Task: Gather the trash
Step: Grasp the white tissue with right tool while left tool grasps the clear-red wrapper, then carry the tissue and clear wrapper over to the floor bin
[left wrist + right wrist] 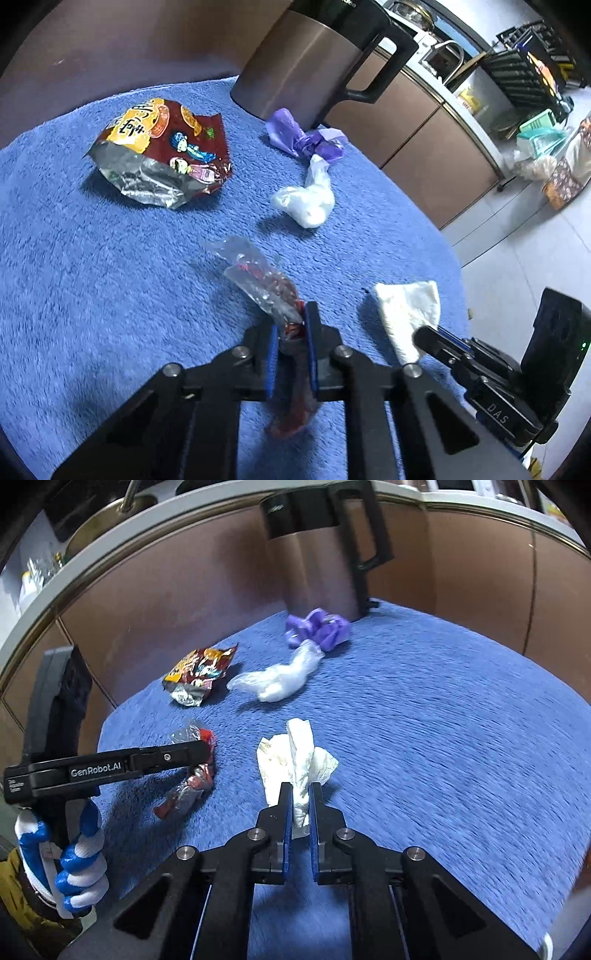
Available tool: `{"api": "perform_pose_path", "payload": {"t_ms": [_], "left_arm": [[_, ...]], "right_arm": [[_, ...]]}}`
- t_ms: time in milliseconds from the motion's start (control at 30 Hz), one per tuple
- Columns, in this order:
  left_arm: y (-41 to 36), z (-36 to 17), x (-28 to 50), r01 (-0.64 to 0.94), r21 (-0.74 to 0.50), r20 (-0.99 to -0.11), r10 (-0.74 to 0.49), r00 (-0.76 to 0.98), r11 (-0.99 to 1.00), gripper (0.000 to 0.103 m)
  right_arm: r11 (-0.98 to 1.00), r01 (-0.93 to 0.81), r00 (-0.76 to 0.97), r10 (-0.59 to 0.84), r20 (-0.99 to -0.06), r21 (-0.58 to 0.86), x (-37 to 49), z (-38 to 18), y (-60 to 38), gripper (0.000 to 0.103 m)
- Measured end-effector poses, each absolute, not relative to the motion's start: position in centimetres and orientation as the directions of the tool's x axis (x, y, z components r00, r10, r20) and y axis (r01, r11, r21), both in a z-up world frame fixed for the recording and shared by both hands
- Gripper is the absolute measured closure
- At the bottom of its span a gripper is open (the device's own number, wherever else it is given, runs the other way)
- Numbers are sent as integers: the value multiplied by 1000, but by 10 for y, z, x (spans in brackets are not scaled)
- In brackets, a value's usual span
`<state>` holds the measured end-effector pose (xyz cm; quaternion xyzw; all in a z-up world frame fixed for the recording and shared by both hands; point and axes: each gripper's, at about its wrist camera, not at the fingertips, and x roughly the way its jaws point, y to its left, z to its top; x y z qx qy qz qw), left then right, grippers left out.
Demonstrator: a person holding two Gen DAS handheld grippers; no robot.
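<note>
My left gripper (291, 325) is shut on a clear and red plastic wrapper (258, 280), held just above the blue cloth; it also shows in the right wrist view (192, 775). My right gripper (300, 794) is shut on a crumpled white tissue (295, 760), which also shows in the left wrist view (406, 314). On the cloth lie a red and silver snack bag (162, 151), a clear white plastic bag (310, 195) and a purple plastic bag (303, 136).
A blue fleece cloth (92, 277) covers the table. A tall steel kettle with a black handle (314, 59) stands at the far edge behind the purple bag. Brown cabinets and a cluttered counter (461, 122) lie beyond the table.
</note>
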<state>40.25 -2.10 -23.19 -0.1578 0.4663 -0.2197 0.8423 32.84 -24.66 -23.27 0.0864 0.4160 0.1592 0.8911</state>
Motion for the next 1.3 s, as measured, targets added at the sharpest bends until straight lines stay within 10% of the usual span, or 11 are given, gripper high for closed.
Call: {"api": "perform_pose_path", "payload": {"t_ms": [767,1300], "left_arm": [[45,-166,291,181,-527,-628,-524,576,830,95],[-91,-121,238,427,-447,-626,-616,479,786,95]], "right_arm": [[942,-52,753,255,-607,330,192,-164,-331,95],[904,212,801,57,-596,371,62,-173,-465,95]]}}
